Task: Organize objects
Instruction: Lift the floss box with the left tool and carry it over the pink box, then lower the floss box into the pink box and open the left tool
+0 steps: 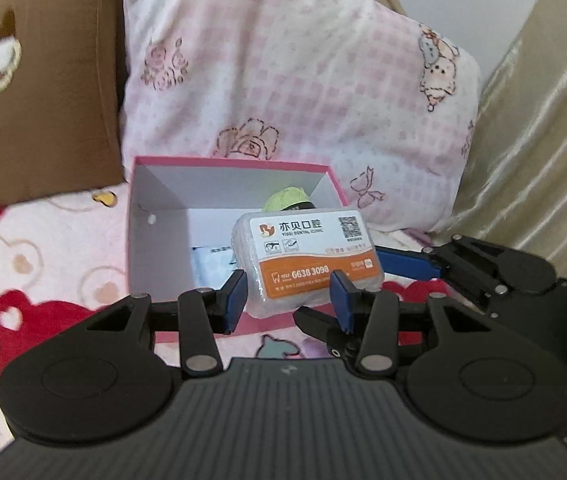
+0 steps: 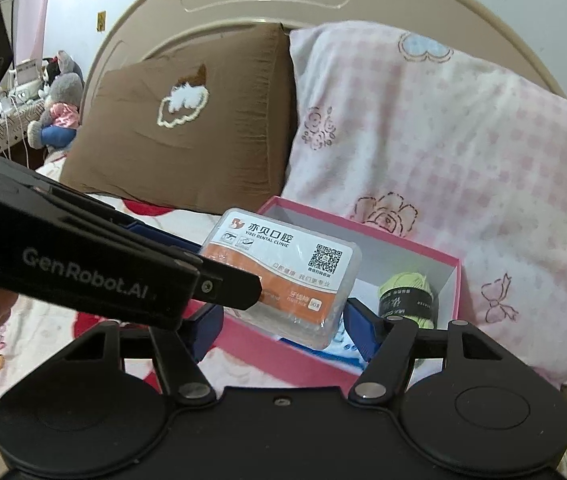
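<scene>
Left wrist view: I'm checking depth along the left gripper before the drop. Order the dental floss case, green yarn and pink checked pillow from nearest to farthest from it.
1. Dental floss case, between the left gripper fingers.
2. Green yarn, behind it inside the pink box.
3. Pink checked pillow, upright behind the box.

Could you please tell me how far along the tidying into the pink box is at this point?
Done: green yarn and a white-and-blue packet already lie in the pink box. In hand: the left gripper holds the clear floss-pick case above it. The right gripper is open. Left: lowering and releasing the case.
</scene>
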`<state>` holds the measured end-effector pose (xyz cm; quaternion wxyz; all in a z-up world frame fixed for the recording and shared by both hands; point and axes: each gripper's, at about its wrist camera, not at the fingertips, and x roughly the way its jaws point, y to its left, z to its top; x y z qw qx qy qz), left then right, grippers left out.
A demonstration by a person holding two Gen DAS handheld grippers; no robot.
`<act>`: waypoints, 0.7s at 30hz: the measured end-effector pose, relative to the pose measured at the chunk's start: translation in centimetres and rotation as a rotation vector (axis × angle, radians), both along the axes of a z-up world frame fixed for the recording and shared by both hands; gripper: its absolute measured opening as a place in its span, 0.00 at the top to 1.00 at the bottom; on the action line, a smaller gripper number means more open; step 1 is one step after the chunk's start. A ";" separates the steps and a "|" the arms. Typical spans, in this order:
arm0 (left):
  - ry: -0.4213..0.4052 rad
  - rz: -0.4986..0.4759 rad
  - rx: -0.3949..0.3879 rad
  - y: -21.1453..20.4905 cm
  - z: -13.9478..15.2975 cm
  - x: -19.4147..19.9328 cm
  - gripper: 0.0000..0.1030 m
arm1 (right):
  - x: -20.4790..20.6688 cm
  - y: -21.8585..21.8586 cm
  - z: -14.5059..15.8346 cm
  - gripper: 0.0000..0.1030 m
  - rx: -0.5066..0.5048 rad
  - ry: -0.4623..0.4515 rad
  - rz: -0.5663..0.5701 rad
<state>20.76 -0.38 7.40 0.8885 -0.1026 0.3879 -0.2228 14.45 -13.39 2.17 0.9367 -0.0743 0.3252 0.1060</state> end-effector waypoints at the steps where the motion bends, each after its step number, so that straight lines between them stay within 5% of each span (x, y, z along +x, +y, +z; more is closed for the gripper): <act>1: 0.004 0.001 -0.016 0.0 -0.3 0.6 0.59 | 0.5 -0.4 -0.2 0.31 -0.004 0.005 0.001; 21: 0.126 0.011 0.034 -2.4 -8.9 10.8 0.57 | 11.8 -5.8 -6.7 0.33 0.068 0.188 -0.005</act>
